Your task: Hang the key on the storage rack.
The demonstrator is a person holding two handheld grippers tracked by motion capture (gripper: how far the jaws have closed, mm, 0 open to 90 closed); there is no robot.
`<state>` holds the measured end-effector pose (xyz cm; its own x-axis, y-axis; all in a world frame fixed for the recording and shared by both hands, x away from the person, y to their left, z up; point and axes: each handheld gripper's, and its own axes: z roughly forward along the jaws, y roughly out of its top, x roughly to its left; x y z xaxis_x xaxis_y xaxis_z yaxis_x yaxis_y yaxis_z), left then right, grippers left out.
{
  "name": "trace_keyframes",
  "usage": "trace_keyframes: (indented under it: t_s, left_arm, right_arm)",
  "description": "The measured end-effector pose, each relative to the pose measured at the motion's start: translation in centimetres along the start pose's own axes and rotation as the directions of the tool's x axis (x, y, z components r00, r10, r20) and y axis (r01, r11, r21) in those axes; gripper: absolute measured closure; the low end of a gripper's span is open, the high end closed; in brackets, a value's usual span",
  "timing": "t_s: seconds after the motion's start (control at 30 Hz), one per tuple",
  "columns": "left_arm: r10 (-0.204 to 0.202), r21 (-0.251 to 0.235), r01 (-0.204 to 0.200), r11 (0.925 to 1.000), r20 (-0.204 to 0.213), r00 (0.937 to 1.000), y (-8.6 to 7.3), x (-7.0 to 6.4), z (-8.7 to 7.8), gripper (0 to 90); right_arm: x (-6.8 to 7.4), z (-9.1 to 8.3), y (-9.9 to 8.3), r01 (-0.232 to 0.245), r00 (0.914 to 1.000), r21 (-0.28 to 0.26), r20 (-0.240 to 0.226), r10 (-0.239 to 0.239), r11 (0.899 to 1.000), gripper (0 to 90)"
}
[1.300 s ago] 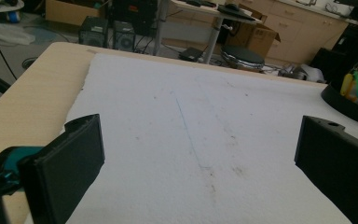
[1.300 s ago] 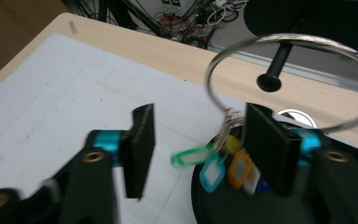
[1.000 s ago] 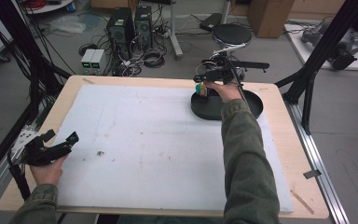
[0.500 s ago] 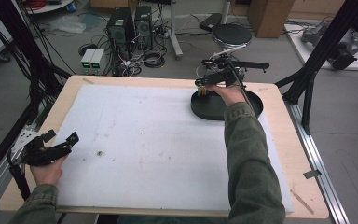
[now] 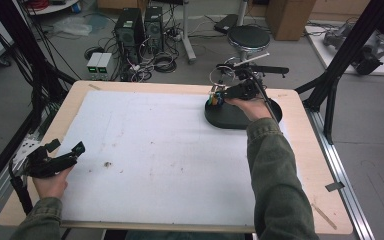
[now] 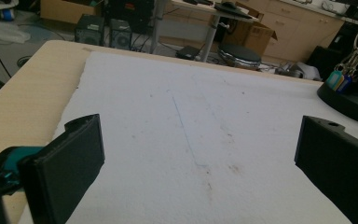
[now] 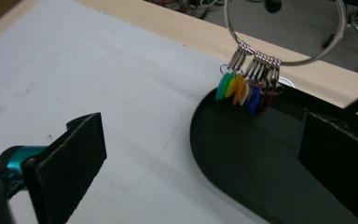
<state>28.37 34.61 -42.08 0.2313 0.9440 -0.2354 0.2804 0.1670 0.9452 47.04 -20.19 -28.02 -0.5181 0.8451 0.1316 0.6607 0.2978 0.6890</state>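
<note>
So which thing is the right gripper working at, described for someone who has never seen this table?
Find the black oval base at the far right of the white mat. Above its edge hangs a large metal ring with a bunch of colored key tags, the only bright colors on the table.

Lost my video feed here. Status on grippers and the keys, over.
Right gripper open, facing the coloured key tags hanging from the ring over the black base. Left gripper open, idle near table edge. Nothing in the way.

Round stool [image 5: 249,37] beyond table, computer towers [image 5: 140,22] on floor
</note>
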Motion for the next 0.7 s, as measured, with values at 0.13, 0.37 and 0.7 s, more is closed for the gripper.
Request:
trace_keyframes:
  t_s: [0.13, 0.37, 0.7]
  left_arm:
    - [-0.001, 0.000, 0.001, 1.0000, -0.001, 1.0000, 0.0, 0.0, 0.0, 1.8]
    - [0.003, -0.002, -0.003, 1.0000, -0.002, 1.0000, 0.0, -0.1, 0.0, 1.8]
    - [0.003, 0.002, -0.003, 1.0000, -0.003, 1.0000, 0.0, -0.1, 0.0, 1.8]
  right_arm:
    - [-0.3, -0.5, -0.9, -0.027, 0.9994, -0.028, -0.022, 0.027, 0.999, 0.4]
    - [-0.7, -0.6, -3.0, -0.043, 0.9989, -0.032, -0.018, 0.043, 0.999, 0.4]
    - [-0.9, -1.3, -5.4, -0.036, 0.9993, -0.060, 0.004, 0.036, 0.998, 0.5]
